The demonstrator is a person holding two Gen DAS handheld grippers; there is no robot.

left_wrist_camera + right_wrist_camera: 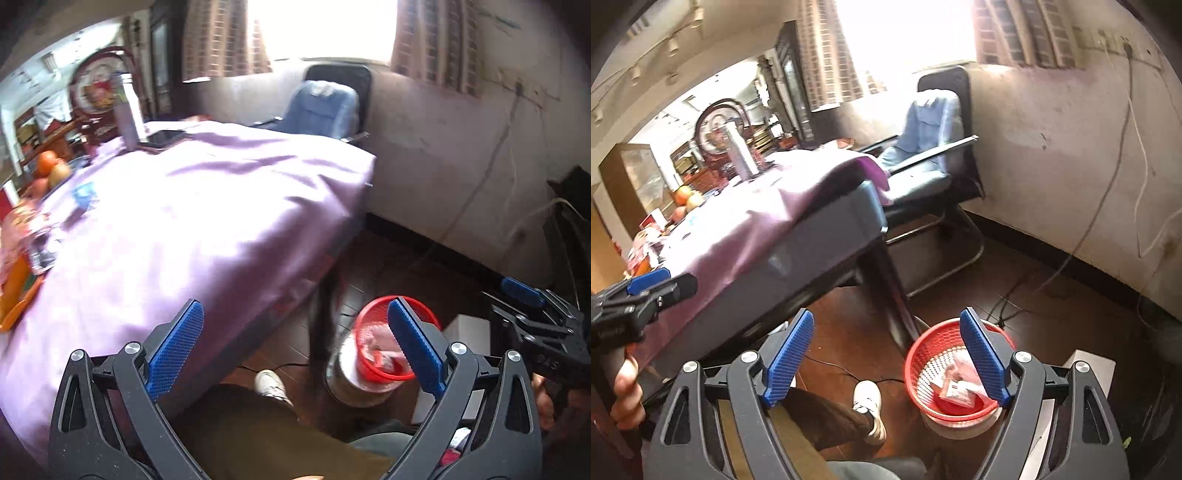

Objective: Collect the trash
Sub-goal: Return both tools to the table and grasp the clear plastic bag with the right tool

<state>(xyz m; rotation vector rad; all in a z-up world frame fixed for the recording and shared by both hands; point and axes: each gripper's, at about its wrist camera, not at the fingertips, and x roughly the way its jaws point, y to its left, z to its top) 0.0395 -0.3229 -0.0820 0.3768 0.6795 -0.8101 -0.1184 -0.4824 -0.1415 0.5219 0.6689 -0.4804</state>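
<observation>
A red mesh basket (925,363) stands on the dark floor beside the table leg, on a pale round tub; it holds pink and white wrappers (955,389). It also shows in the left wrist view (373,310). My right gripper (886,356) is open and empty, above the floor just left of the basket. My left gripper (293,349) is open and empty, over the table's near edge. A blue scrap (84,195) and crumpled wrappers (22,229) lie on the purple tablecloth (207,206) at the left.
Fruit (48,166), a metal flask (127,114) and a phone (164,137) sit on the table's far side. An office chair (934,147) with a blue garment stands by the wall. Cables (1008,306) run along the floor. The person's leg and white shoe (866,398) are below.
</observation>
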